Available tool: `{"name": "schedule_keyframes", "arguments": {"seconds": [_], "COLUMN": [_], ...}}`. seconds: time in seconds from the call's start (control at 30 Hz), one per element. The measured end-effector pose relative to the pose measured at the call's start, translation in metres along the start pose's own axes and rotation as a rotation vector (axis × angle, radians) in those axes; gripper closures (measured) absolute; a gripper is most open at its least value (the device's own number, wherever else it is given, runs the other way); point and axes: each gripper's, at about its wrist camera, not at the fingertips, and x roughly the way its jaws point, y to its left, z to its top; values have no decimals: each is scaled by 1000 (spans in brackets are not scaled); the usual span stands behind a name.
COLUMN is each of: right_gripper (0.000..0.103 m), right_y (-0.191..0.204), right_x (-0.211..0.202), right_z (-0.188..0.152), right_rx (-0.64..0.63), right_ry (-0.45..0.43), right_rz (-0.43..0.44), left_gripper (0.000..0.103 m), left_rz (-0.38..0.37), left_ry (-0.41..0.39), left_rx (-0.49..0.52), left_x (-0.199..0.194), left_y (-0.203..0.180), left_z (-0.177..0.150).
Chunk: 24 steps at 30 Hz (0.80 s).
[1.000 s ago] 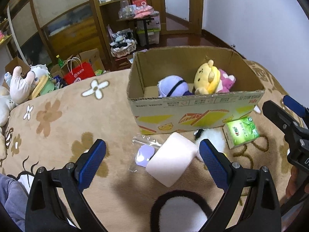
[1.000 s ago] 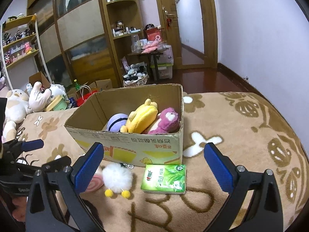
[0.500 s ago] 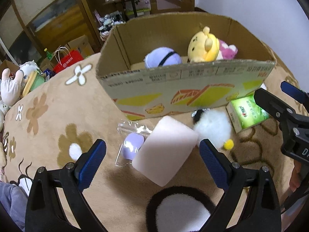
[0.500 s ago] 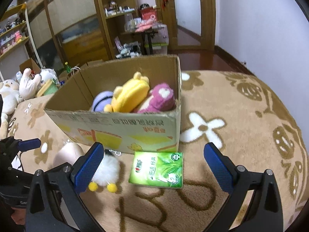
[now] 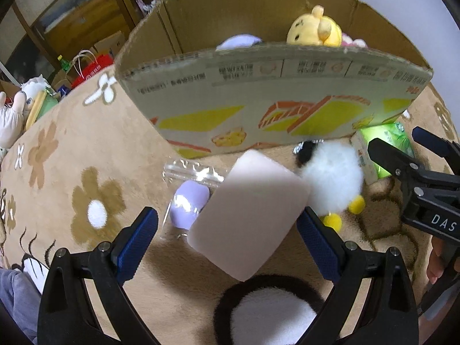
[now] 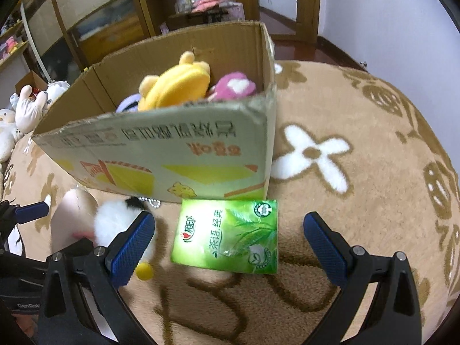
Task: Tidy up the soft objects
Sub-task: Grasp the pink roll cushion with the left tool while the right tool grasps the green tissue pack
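The left gripper [image 5: 227, 235] has its jaws wide, straddling a pale pink foam block [image 5: 248, 218] that lies on the flowered blanket [image 5: 86, 178] just before the cardboard box [image 5: 273, 106]. The right gripper [image 6: 227, 244] – jaws also wide – frames a green tissue pack [image 6: 230, 235]. A white fluffy toy [image 5: 333, 184] touches the block; yellow plush [image 6: 175, 86] sits inside the box.

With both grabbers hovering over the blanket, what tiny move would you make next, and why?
Probably lower the left gripper a little and close its open jaws on the pale pink rectangular foam sponge: it lies between them, outside the cardboard box that already holds plush toys.
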Motion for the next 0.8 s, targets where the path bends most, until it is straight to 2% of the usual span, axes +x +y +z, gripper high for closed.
{"name": "schedule_keyframes", "arguments": {"seconds": [0.07,0.2,0.27,0.37,0.47,0.57,0.8], "right_gripper": [1,12,15,24,25,26,26], "right_y": [-1,-6,-8,-11,-11,-12,-7], "right_x": [4,12,15,17,16,14,6], "right_z": [-1,-3,-4,-6,-7,-8,-13], "right_rx": [-1,10,13,26,23,23,18], "right_ry": [21,59,79,95,95,92,78], "right_rz": [-7,1,4,9,7,6,-8], "left_gripper": [8,20,33,43,53,57,58], "left_rz": [-7,-58,-93,-99,-101,-108,-94], "left_ry": [6,11,11,-1,-6,-9,-29], "left_rx": [-7,-25,-27,-21,-16,-22,-40], "left_x": [3,4,4,2,0,-1,-9], "left_y": [2,4,5,4,2,3,1], "left_z": [-1,0,-1,-3,-6,-8,-16]}}
